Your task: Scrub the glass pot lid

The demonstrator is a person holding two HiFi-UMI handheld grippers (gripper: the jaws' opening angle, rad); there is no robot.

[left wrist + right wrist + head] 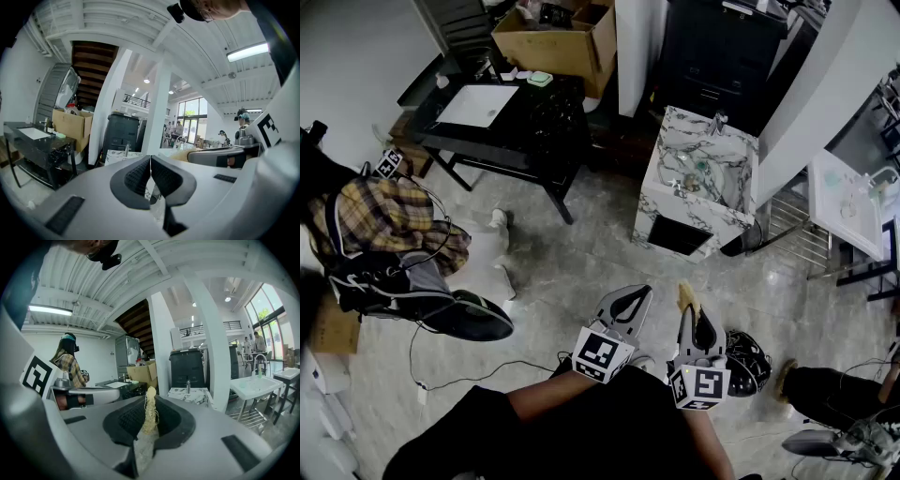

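Observation:
My right gripper (691, 317) (150, 401) is shut on a yellowish fibrous scrubber (148, 417), whose tip sticks out past the jaws (687, 297). Just left of it, my left gripper (630, 294) (150, 163) is shut, its pads meeting with nothing seen between them. Both are held close together, low and near my body, above the grey stone floor. Ahead stands a white marble-patterned sink unit (672, 208) with a tap; I cannot make out a glass pot lid in any view.
A black sink table (546, 112) and a cardboard box (561, 39) stand at the far left. A dark cabinet (724, 52) is behind the marble sink, with a white basin (839, 208) and a wire rack (795, 234) to the right. A person in plaid (380, 220) stands at the left.

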